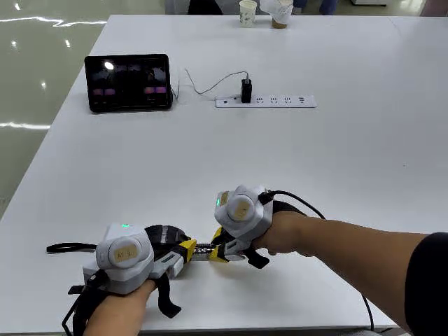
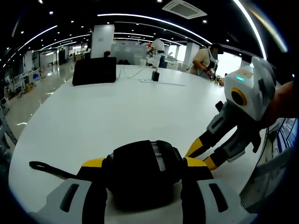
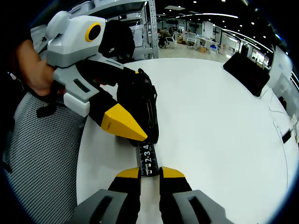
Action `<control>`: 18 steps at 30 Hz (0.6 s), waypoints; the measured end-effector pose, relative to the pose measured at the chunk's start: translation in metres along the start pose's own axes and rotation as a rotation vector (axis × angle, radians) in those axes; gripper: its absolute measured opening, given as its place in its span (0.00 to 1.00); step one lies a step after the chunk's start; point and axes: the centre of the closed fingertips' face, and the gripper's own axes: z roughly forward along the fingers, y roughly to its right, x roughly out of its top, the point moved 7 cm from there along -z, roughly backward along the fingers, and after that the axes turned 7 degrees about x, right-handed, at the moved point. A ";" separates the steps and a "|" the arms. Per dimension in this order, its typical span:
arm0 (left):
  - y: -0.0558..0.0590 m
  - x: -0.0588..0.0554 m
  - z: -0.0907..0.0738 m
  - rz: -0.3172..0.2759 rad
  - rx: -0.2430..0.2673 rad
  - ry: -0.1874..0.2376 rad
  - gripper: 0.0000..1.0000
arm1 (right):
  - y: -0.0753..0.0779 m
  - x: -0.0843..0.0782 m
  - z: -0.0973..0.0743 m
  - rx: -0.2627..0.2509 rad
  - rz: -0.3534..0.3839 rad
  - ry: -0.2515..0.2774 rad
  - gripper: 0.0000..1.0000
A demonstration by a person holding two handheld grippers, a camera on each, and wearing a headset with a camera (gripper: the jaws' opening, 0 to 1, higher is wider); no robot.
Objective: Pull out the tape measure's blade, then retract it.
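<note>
Fingers [image 2: 95,186]: left gripper [image 2: 145,164] tight on black tape measure [image 3: 140,100], right gripper [image 3: 150,172] on its blade [image 3: 146,157] (short, numbered)

Black tape measure [image 2: 142,170], numbered blade [image 3: 146,160], yellow-tipped fingers [image 3: 127,174] on a white table [image 1: 280,154].

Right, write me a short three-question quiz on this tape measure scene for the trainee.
1. True or false: the left hand-held gripper is clamped on the black tape measure.
2. What do the right hand-held gripper's jaws pinch? A) the blade B) a paper cup C) a charger cable
3. Fill in: far across the table, left of the power strip, stands a dark ____.

Key: 1 true; 2 A, with a short stretch of the blade out of the case; 3 tablet.
</note>
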 end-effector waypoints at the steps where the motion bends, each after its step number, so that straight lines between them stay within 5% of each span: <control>1: 0.000 0.000 0.000 0.000 0.000 0.000 0.59 | 0.000 0.001 0.001 -0.002 -0.002 0.004 0.12; 18: -0.001 -0.001 0.000 0.000 -0.002 0.001 0.59 | -0.002 0.009 0.007 -0.009 0.009 0.018 0.11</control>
